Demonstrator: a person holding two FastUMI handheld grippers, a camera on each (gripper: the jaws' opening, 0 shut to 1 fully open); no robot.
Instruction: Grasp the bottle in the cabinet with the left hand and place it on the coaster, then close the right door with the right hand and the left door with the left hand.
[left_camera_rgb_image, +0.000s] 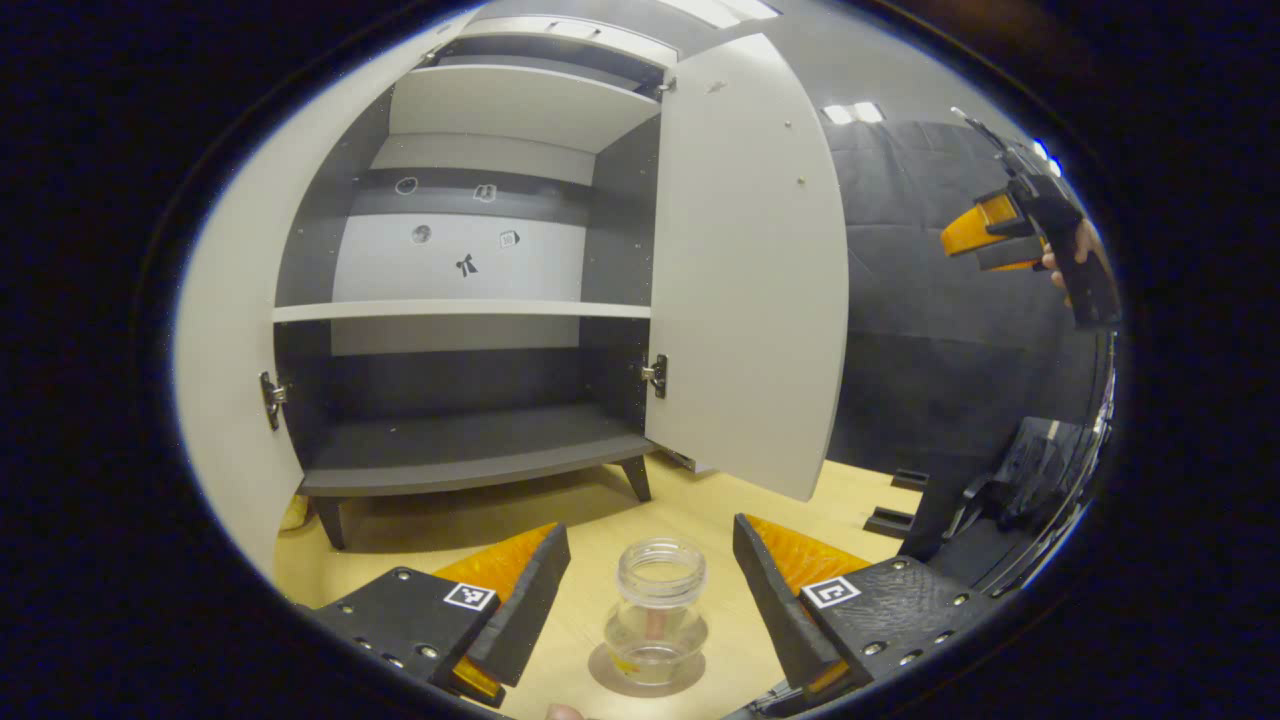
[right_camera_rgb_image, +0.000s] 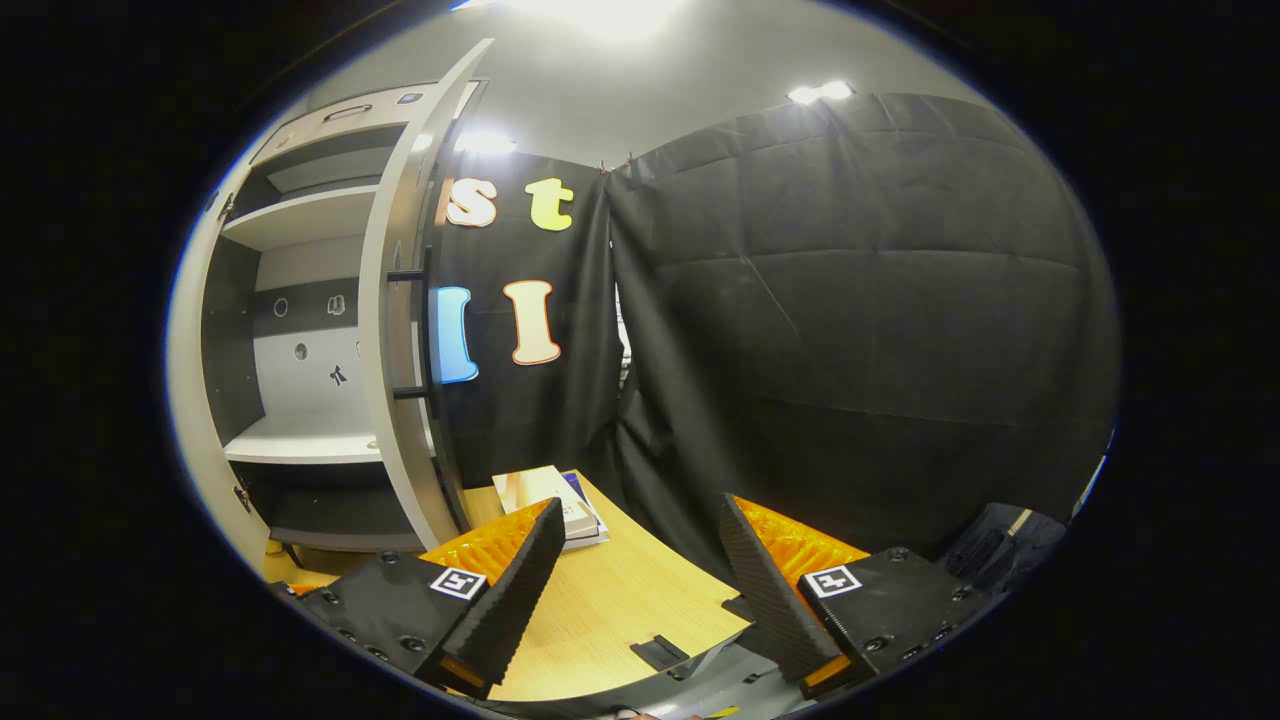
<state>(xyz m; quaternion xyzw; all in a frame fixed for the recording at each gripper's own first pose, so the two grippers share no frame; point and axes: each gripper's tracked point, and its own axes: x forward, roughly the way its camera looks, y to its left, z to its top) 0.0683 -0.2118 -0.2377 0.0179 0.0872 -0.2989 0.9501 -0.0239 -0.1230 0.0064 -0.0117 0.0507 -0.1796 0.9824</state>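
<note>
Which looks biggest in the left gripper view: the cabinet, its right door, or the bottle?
1. cabinet
2. right door
3. bottle, smallest even though it stands nearest the camera, on the coaster

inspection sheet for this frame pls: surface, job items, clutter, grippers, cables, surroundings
Surface: light wooden table, cabinet standing on it.
Job's things: clear bottle upright on the coaster, no lid; cabinet shelves bare; right door and left door both open.
Clutter: stacked books behind the right door.
Grippers: left hand-held gripper open, fingers either side of the bottle, not touching; right hand-held gripper open, raised, holding nothing.
Cables: nothing seen.
Surroundings: black cloth wall, ceiling lights.
</note>
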